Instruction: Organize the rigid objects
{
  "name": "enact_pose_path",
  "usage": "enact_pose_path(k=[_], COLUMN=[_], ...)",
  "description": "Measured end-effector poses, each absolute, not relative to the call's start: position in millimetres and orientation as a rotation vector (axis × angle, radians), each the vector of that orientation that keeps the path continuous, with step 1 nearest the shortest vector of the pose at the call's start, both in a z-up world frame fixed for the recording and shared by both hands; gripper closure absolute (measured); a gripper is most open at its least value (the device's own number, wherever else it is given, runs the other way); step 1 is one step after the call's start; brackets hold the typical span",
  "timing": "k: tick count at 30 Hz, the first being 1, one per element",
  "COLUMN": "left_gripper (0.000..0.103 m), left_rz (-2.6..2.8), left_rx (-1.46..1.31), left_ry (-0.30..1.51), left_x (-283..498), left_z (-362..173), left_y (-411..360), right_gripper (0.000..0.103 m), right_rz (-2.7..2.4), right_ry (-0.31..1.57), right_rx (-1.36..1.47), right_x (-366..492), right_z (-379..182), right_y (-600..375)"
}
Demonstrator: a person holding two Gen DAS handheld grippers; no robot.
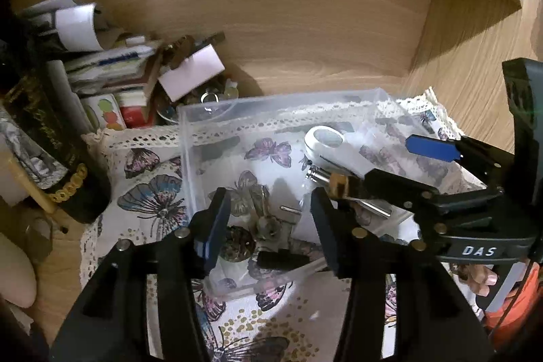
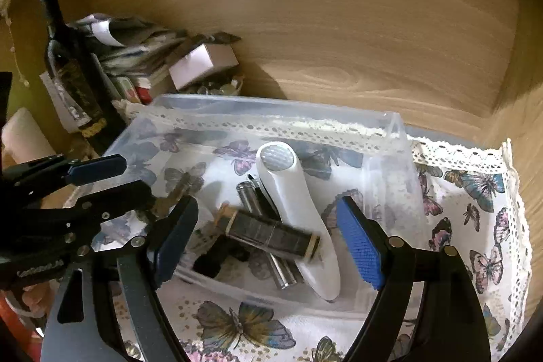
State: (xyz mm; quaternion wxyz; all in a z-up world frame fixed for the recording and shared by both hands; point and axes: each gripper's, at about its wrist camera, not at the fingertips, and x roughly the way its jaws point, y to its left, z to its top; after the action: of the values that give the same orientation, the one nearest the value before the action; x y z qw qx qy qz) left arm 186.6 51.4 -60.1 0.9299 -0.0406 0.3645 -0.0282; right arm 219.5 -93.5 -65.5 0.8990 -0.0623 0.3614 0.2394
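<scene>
Grippers hovering over the clear bin [image 2: 390,124], both with jaws spread wide and gripping nothing.
We are holding the right gripper [image 2: 271,236] above the dark gold-trimmed case [image 2: 271,234], which is lying across the white handheld device [image 2: 295,202] and metal tubes [image 2: 281,270] between its pads; the left gripper [image 1: 268,226] is hanging over small metal bits [image 1: 268,226] just ahead.

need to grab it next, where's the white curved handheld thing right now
The white curved device lies inside the clear plastic bin, right of centre, beside the dark gold-capped tube.
</scene>
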Motion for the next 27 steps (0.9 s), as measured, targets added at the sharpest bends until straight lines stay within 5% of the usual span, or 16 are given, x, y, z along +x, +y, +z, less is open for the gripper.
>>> enact_pose_path(k=[11,19,27], left_gripper=[0.037,0.007,0.001], left_rz=[-0.025,-0.019,0.015], left_rx=[-0.079,-0.094,-0.076], left_ry=[0.569,0.426,0.333], left_x=[138.4,83.9,44.3], left_z=[-12.8,15.3,31.4], left_y=[48.0,34.5,24.3], right_gripper=[0.014,0.0,0.0], right_rz=[0.494,0.485,0.484], right_ry=[0.565,0.403,0.323], right_rx=[-0.117,-0.083,-0.066], right_x=[162.9,102.3,67.9], right_z=[-11.5,20.7,31.9], right_y=[-115.7,-133.1,-141.5])
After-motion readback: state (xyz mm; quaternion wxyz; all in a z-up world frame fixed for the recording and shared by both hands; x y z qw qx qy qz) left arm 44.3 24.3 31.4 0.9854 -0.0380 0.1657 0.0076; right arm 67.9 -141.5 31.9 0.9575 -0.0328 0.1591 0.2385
